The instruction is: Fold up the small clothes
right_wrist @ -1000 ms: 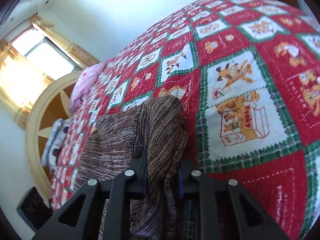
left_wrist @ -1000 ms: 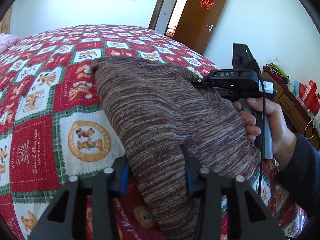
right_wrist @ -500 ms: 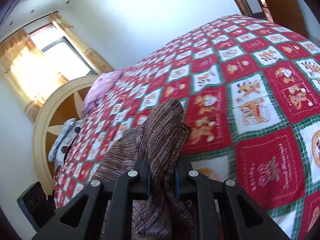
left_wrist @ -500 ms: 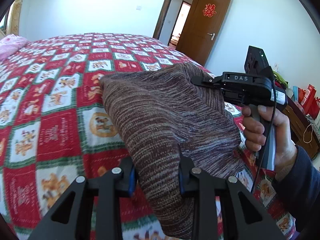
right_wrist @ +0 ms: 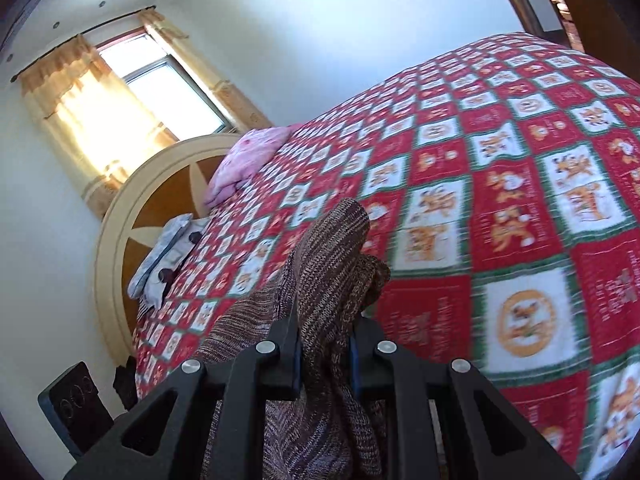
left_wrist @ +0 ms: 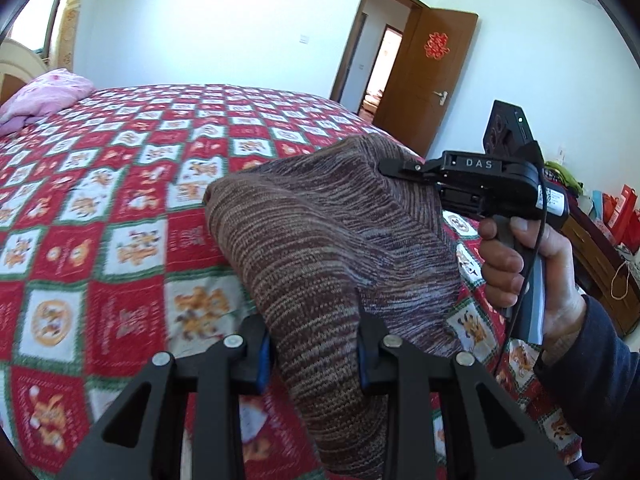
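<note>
The bed (left_wrist: 120, 208) fills both views, its red, white and green quilt running back to the headboard (right_wrist: 132, 216), with a pink pillow (left_wrist: 44, 96) near the head corner. Off its foot side stand an open door (left_wrist: 432, 80) and a low cabinet (left_wrist: 600, 256).

Above the quilt hangs the knit (left_wrist: 320, 232), a brown striped garment held up between the two tools. It looks clear of the bed along its top edge, though its lower part drops out of sight below both cameras, so whether it trails on the quilt cannot be told.

The left gripper (left_wrist: 316, 344) is narrowed on one bunched end of the knit, cloth filling the gap between its pads. The right gripper (right_wrist: 324, 344) is likewise pinched on the other end, with a fold standing up past its tips; in the left view it sits to the right and a little farther out, in the person's hand (left_wrist: 532, 272).

The held edge is the knit's long axis, running from the left gripper across to the right, roughly along the foot edge. Each hand has its own end, neither nearer. Judging by this, laying it down flat means lowering both ends together toward the quilt ahead, keeping that edge taut
</note>
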`<state>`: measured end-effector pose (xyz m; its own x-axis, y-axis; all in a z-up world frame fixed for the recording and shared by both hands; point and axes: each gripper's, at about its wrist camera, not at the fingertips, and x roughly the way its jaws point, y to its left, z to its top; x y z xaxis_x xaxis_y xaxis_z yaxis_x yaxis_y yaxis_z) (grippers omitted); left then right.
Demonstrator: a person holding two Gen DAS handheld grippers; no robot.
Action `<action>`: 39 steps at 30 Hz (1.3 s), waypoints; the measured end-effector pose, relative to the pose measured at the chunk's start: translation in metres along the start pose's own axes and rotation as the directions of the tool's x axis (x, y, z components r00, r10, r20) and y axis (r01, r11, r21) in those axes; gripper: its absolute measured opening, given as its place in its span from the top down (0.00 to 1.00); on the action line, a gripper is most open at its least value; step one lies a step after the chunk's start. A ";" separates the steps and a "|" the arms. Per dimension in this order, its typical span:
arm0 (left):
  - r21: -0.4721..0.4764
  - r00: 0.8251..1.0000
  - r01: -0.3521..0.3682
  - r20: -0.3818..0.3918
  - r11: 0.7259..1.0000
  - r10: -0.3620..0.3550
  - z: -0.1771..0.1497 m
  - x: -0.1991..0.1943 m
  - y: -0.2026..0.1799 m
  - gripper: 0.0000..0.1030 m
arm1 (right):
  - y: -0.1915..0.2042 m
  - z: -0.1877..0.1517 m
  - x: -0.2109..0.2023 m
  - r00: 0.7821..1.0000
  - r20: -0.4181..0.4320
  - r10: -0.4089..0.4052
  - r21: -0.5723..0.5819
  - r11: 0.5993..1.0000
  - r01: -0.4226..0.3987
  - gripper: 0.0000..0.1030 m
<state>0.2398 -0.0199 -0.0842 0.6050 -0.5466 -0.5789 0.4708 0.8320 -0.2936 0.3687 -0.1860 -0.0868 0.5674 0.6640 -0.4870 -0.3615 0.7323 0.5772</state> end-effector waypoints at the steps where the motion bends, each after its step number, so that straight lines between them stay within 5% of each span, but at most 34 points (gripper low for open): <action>1: -0.009 1.000 -0.003 0.007 1.000 0.003 -0.001 -0.005 0.005 0.69 | 0.007 -0.002 0.004 1.000 -0.006 0.007 -0.007 1.000 -0.007 0.84; 12: -0.099 0.993 -0.077 0.082 0.992 0.085 -0.016 -0.065 0.056 0.69 | 0.077 -0.018 0.055 0.991 -0.077 0.106 -0.064 0.992 -0.112 0.84; 28: -0.170 0.958 -0.231 0.130 0.958 0.254 -0.040 -0.113 0.106 0.69 | 0.150 -0.036 0.142 0.953 -0.219 0.211 -0.091 0.968 -0.235 0.84; 39: -0.255 0.950 -0.270 0.084 0.928 0.300 -0.066 -0.117 0.136 0.69 | 0.174 -0.054 0.195 0.926 -0.315 0.209 -0.100 0.963 -0.251 0.84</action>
<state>0.1907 0.1633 -0.1072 0.7703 -0.2781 -0.5739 0.1100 0.9443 -0.3101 0.3764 0.0792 -0.1173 0.2164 0.8154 -0.5369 -0.5644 0.5532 0.6127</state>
